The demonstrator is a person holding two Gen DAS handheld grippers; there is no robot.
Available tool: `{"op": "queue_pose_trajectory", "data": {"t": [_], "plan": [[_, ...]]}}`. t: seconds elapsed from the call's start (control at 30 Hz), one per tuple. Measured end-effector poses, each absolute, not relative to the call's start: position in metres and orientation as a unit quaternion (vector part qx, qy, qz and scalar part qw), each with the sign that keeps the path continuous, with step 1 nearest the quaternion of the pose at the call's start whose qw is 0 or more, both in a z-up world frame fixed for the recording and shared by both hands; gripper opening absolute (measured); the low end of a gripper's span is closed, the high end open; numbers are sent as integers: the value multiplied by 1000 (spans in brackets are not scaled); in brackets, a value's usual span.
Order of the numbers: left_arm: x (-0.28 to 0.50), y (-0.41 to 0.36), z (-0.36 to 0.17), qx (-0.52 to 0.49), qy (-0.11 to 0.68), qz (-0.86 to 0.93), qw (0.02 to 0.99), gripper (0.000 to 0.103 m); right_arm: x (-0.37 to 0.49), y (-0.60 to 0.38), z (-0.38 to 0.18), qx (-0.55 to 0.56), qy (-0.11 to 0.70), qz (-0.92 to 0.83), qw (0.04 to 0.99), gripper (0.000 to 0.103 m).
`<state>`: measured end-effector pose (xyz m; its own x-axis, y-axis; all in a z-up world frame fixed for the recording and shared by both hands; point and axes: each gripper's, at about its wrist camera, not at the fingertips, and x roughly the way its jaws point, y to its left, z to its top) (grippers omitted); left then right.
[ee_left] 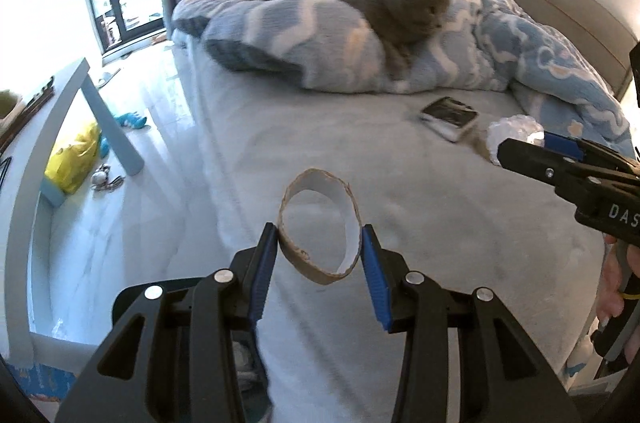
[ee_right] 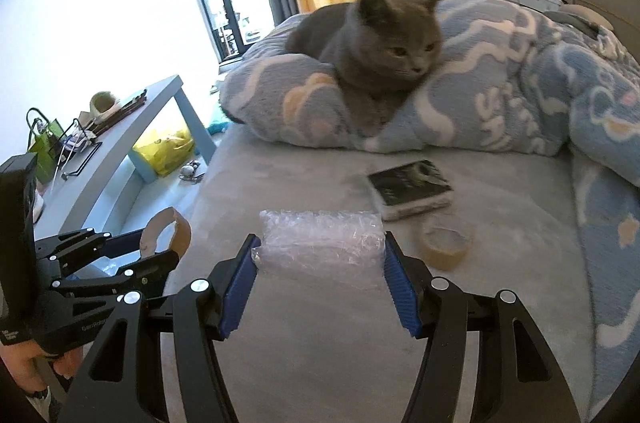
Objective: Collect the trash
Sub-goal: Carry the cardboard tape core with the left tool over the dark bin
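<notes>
Jaws of the left gripper [ee_left: 320, 241] are standing partly open and pressing their blue pads on both sides of a cardboard tape core [ee_left: 320, 229], squashed to an oval and held clear above the bed [ee_left: 248, 159]. Jaws of the right gripper [ee_right: 320, 255] are likewise part-way open, clamping a wad of bubble wrap [ee_right: 322, 239] between the pads; the wad is filling the gap from pad to pad.

In the left wrist view the right gripper is entering from the right edge, cut off by the frame, and only a white lump of the wrap is showing past its tip. A hand [ee_left: 618, 287] behind it is mostly out of frame. In the right wrist view the left gripper is showing at lower left, the core only partly visible beyond its fingers, and the hand [ee_right: 36, 363] holding it is cropped at the corner.

Lying on the bed: a dark-covered book [ee_right: 410, 187], title unreadable, and just beside it a roll of tape [ee_right: 446, 243], blurred. A grey cat [ee_right: 380, 51] is resting on the blue patterned duvet [ee_right: 520, 95], outline soft with motion blur.

Beside the bed a pale blue table [ee_right: 120, 139] is carrying clutter too small to identify. A yellow bag [ee_left: 74, 159] is sitting on the floor under it. Window area is overexposed.
</notes>
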<state>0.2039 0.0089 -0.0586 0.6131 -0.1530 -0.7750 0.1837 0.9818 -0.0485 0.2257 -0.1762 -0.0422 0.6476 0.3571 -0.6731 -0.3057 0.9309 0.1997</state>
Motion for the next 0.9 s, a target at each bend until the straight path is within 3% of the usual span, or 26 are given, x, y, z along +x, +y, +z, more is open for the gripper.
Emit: {"op": "queue_pose_trajectory", "data": {"t": [0.43,0.9], "plan": [[205,88,-69,-3,451,-42,891,45,235,-99,-38,6,381,219,898,62],[204,166,-122,-22,532,3,846,45,235,-16,-34,-6,381,265,886,62]]}}
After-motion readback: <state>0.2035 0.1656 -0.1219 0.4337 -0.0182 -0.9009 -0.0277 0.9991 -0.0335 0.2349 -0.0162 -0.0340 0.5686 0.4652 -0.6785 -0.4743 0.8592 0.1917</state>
